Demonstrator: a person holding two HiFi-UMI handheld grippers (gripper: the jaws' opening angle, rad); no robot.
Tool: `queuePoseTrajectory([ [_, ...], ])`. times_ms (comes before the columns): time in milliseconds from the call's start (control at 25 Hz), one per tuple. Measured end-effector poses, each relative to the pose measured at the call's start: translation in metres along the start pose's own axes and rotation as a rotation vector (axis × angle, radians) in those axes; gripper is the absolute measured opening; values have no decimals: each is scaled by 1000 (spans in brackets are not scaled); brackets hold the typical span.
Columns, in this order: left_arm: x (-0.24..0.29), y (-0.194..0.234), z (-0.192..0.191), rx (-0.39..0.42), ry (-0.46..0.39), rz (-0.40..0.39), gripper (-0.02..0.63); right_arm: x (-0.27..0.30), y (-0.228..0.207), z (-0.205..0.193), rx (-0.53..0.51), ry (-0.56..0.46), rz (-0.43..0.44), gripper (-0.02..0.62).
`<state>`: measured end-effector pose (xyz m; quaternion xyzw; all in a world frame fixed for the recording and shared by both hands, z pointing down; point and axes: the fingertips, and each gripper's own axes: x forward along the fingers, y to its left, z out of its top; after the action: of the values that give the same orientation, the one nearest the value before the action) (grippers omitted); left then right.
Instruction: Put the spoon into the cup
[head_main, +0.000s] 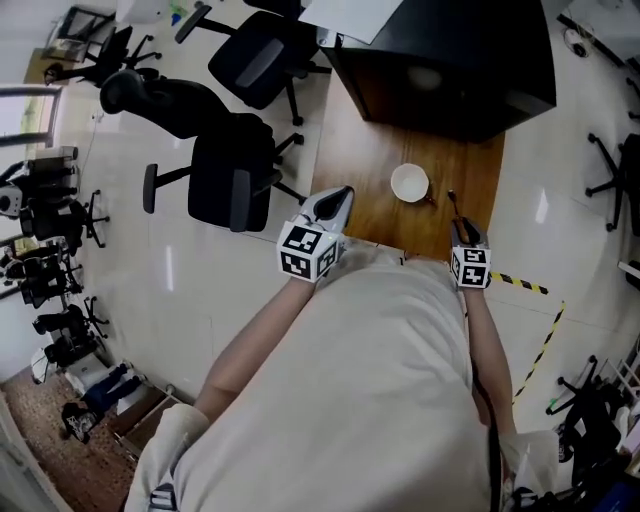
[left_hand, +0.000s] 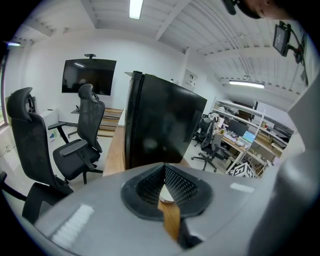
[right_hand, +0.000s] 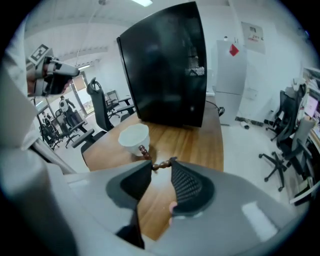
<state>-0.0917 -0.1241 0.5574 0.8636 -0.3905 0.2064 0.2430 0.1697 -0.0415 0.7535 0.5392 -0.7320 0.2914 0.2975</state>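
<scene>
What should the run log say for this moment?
right claw: gripping spoon | cup: upright on table, spoon not in | left claw: shut, empty

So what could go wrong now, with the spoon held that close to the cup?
Two things, I'd guess. The right gripper pinches the spoon only at its jaw tips, so the spoon could swivel or drop on the way. The cup stands free on the table, and the left gripper is off to the side, not steadying it; a knock from the spoon might tip or push it.
</scene>
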Motion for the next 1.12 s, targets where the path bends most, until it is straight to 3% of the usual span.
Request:
queuePoseTrajectory([
  [320, -8, -3, -6, -9, 4, -1, 5, -34, 24, 55, 0, -133, 36, 124],
  [560, -5, -5, 8, 18, -5, -26, 3, -41, 57, 93, -39, -200, 110, 124],
  [800, -3, -12, 2, 16, -6, -26, 5, -26, 83, 88, -122, -177, 200, 124],
  [1120, -4, -9, 2, 16, -4, -17, 4, 6, 97, 72, -211, -92, 256, 124],
])
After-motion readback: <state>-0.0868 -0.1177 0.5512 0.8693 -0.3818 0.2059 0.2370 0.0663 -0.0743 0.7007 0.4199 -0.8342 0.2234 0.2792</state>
